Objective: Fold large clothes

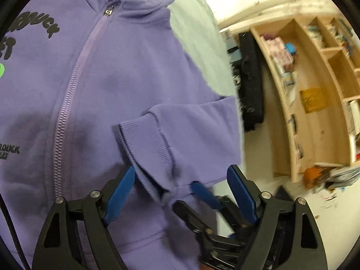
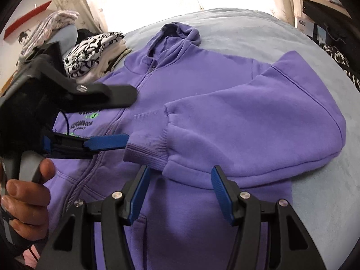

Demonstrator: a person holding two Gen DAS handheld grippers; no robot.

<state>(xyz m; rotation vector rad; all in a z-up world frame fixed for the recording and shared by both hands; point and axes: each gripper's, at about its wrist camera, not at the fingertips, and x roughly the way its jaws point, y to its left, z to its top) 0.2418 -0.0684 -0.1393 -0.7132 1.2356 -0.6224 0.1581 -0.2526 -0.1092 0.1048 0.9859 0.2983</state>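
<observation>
Spread front up on a pale blue bedcover [image 2: 247,29]: a purple zip-front hooded sweatshirt [image 2: 193,83], hood [image 2: 180,31] at the far end, hem at the near end. Zipped shut along a purple zipper [image 1: 65,110], with black lettering and a little green print on the chest left of it. Right-hand sleeve [image 2: 258,123] folded in across the body, ending in a ribbed cuff [image 2: 148,139] just right of the zipper, about mid-chest.

Left gripper [image 2: 131,117] reaching in from the left, gripped by a hand [image 2: 24,191] at the near left edge. Blue-padded fingers spread wide, not pinching anything; tip of the lower one touching the left end of the cuff, the upper one above the chest print. In its own camera, cuff and a fold of sleeve lying in the gap between the two spread fingers.

Right gripper [image 2: 180,191] hanging over the near edge of the folded sleeve, pointing steeply down. Fingers apart, pads clear of the cloth in its own view; in the left camera one blue finger right beside a gathered bit of sleeve, actual contact impossible to tell.

Far left on the bed: a pile of folded clothes [image 2: 90,49], black-and-white print on top. Off to the right of the bed: a pale wooden shelf unit [image 1: 315,90], cluttered and blurred, and a black bag [image 1: 249,78] leaning beside it.
</observation>
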